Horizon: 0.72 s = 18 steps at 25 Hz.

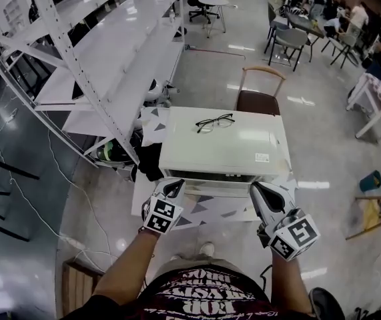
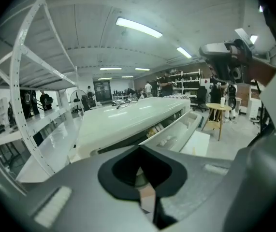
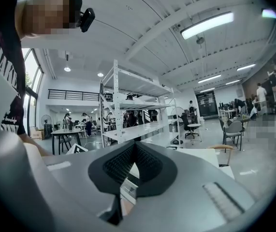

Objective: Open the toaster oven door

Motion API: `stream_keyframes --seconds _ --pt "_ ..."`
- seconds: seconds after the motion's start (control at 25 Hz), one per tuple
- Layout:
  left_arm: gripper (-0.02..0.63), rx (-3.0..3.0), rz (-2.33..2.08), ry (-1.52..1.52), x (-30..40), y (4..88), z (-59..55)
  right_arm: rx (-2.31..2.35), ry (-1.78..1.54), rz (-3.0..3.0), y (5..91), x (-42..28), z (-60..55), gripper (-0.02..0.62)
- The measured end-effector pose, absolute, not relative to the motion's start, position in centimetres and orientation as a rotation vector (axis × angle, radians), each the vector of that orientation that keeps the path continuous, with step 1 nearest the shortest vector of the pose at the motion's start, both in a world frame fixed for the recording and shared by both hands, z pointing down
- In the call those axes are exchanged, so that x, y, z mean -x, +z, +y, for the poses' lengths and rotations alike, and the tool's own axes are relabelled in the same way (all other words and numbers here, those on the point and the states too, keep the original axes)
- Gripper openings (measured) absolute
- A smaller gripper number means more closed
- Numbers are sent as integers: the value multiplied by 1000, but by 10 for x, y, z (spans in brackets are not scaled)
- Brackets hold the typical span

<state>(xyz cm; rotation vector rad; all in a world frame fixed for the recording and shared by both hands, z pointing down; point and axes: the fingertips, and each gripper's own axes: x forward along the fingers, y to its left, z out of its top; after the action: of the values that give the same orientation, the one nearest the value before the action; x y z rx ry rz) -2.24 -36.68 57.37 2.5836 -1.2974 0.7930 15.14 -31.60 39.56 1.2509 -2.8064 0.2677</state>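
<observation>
A white toaster oven (image 1: 223, 145) sits on a small table (image 1: 151, 131) in the head view, with its front facing me. In the left gripper view the oven (image 2: 123, 120) fills the middle and its door (image 2: 188, 124) stands a little ajar, showing a dark gap. My left gripper (image 1: 175, 188) hovers at the front left corner of the oven, jaws pressed together on nothing. My right gripper (image 1: 257, 191) hangs at the front right corner, also shut and empty. Neither gripper touches the door as far as I can see.
Black-rimmed glasses (image 1: 214, 121) lie on the oven's top. A brown chair (image 1: 259, 93) stands behind the table. A tall white shelf rack (image 1: 103, 52) runs along the left. A wooden stool (image 2: 219, 116) stands off to the right.
</observation>
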Motion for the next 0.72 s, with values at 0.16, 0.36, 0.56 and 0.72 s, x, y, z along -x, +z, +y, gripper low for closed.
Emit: stream_keyframes --seconds 0.16,0.36,0.56,0.72 --pt "3 -2595 -1223 783 21 580 -351 -1297 265 -2783 390 -147 -301 26" --pt "3 -2635 -1133 760 14 584 -337 -1349 271 -2747 390 -142 -281 26" --pt "3 -2686 -1091 766 13 590 -321 -1381 286 -2710 394 -139 -262 26" --pt "3 -2698 -1037 780 11 600 -303 -1404 291 -2690 394 -140 -253 26"
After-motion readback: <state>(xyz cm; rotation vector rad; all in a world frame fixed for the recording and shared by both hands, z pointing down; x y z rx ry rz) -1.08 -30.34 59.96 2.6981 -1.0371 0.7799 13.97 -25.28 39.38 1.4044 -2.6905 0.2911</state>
